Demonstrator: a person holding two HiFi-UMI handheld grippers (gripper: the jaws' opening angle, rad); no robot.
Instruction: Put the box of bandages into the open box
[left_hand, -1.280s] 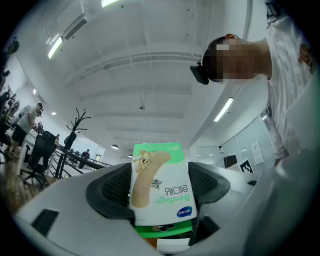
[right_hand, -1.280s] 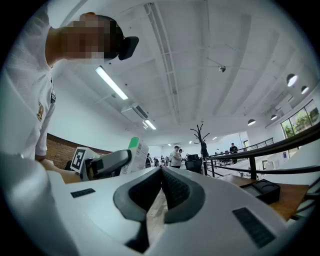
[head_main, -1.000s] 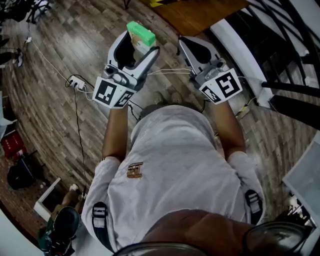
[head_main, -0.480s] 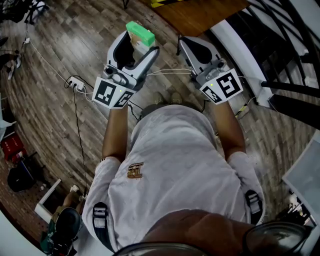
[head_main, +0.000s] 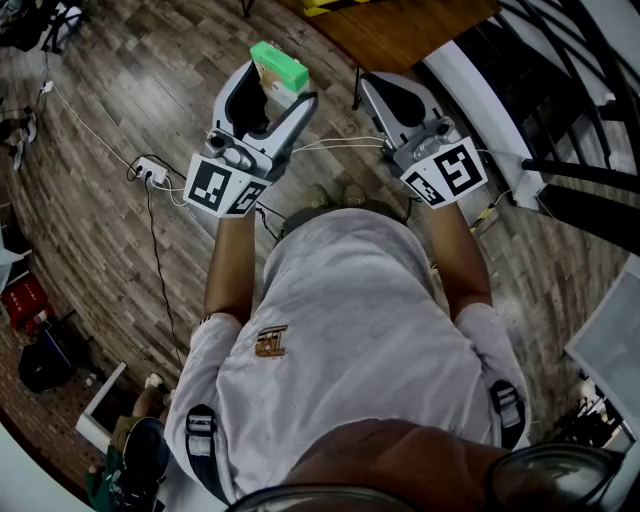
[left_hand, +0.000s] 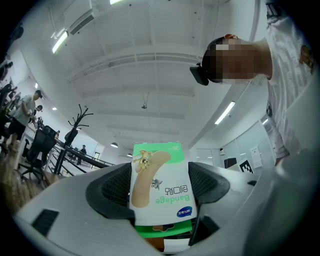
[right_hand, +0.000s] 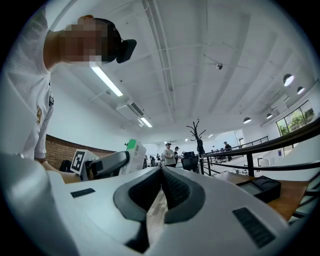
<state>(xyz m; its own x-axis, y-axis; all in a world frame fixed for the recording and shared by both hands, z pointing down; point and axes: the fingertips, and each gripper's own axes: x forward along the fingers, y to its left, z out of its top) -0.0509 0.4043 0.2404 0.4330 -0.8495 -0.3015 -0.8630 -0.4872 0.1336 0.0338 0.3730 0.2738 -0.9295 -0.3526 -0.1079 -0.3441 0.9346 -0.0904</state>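
The box of bandages (head_main: 281, 66) is white with a green top and stands upright between the jaws of my left gripper (head_main: 279, 86), which is shut on it. In the left gripper view the bandage box (left_hand: 161, 189) fills the gap between the pads, its print upside down, with the ceiling behind it. My right gripper (head_main: 388, 84) is held beside the left one at the same height, its jaws closed together with nothing between them. The right gripper view shows the shut right gripper (right_hand: 161, 173) and, to its left, the bandage box (right_hand: 135, 154). No open box is in view.
Both grippers are held in front of the person's chest over a wooden plank floor. A brown table (head_main: 400, 25) lies just beyond them. A power strip (head_main: 150, 168) with cables is on the floor at left. Black railings (head_main: 585, 95) run along the right.
Both grippers keep their pose and the left one still holds the box. The floor at left has slid a little in the head view.
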